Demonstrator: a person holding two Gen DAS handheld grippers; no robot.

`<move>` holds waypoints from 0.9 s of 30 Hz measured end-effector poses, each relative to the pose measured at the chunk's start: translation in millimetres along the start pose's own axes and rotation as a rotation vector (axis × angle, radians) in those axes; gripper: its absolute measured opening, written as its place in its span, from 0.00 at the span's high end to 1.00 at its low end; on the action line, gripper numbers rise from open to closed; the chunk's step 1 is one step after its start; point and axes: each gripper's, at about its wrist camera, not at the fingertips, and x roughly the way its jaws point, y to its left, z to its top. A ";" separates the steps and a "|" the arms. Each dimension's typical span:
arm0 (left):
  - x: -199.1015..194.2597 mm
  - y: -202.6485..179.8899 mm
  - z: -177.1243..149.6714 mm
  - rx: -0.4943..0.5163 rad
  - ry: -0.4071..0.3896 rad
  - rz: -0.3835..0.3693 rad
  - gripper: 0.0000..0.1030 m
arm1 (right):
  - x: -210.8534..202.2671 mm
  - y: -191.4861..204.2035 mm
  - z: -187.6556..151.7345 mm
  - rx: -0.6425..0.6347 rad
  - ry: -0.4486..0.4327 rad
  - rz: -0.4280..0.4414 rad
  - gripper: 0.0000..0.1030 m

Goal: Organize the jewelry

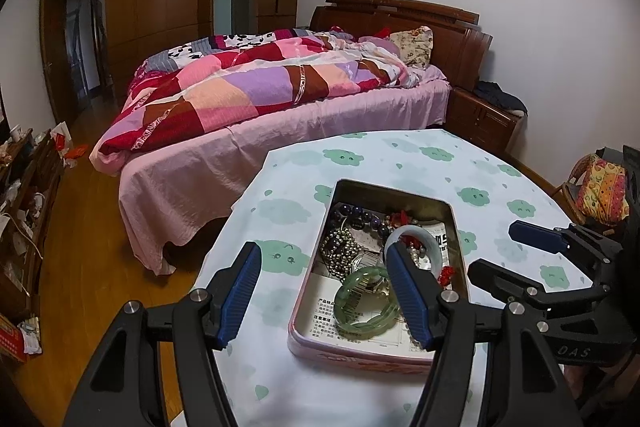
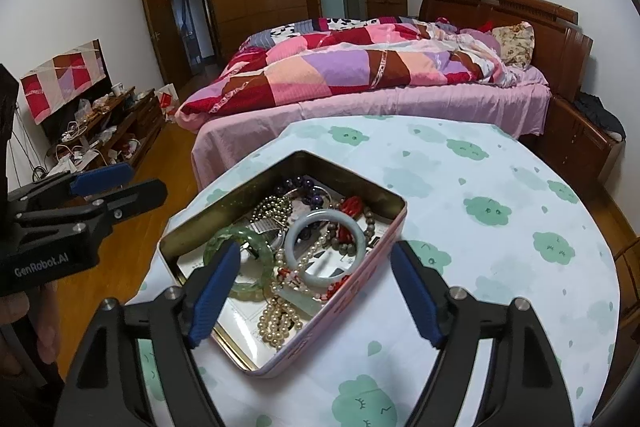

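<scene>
Left wrist view: The left gripper (image 1: 326, 293) stands with its blue-padded fingers (image 1: 240, 291) spread wide and nothing between the pads. It hovers above the near end of the open rectangular pink metal tin (image 1: 360, 355), which rests on the round table covered by a white cloth with green cloud prints (image 1: 420, 155). The left finger is outside the tin's left wall, over bare cloth. The right finger overlaps the tin's interior in the picture, in front of the translucent green bangle (image 1: 366, 303) and beside the pale white jade bangle (image 1: 416, 247); no pad touches either. Farther back in the tin lie a strand of dark purple beads (image 1: 360, 215) and a cluster of small metallic beads (image 1: 340, 247). The right gripper (image 1: 504, 251) enters from the right edge, over the cloth beside the tin's right wall, fingers apart and empty.

Right wrist view: The right gripper (image 2: 316, 291) has its jaws spread wide, holding nothing. The tin (image 2: 348, 291) lies between and below the fingers, set at an angle. The left finger overlaps the green bangle (image 2: 256, 247) in the picture; the right finger is outside the tin's right wall, over the cloth. The white bangle (image 2: 328, 223) and a cream pearl strand (image 2: 280, 323) lie between the fingers, apart from both pads. The left gripper (image 2: 120, 183) shows at the left edge, clear of the tin, fingers parted and empty.
</scene>
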 end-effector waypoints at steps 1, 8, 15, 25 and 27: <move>-0.3 0.2 0.0 0.000 -0.001 0.001 0.37 | -0.4 -0.1 0.5 -0.001 -0.001 0.000 0.21; -1.0 0.3 0.3 0.000 0.001 0.003 0.37 | -1.5 1.0 0.2 -0.001 -0.003 -0.003 0.20; -0.9 2.2 0.3 0.000 0.003 0.007 0.36 | -3.1 0.5 1.5 0.000 -0.005 -0.004 0.20; 0.0 3.0 0.0 -0.002 0.005 0.009 0.36 | -3.1 0.0 1.2 0.000 -0.004 -0.004 0.18; 0.1 2.6 0.1 -0.003 0.006 0.011 0.36 | -3.5 -0.2 1.6 -0.001 -0.004 -0.005 0.18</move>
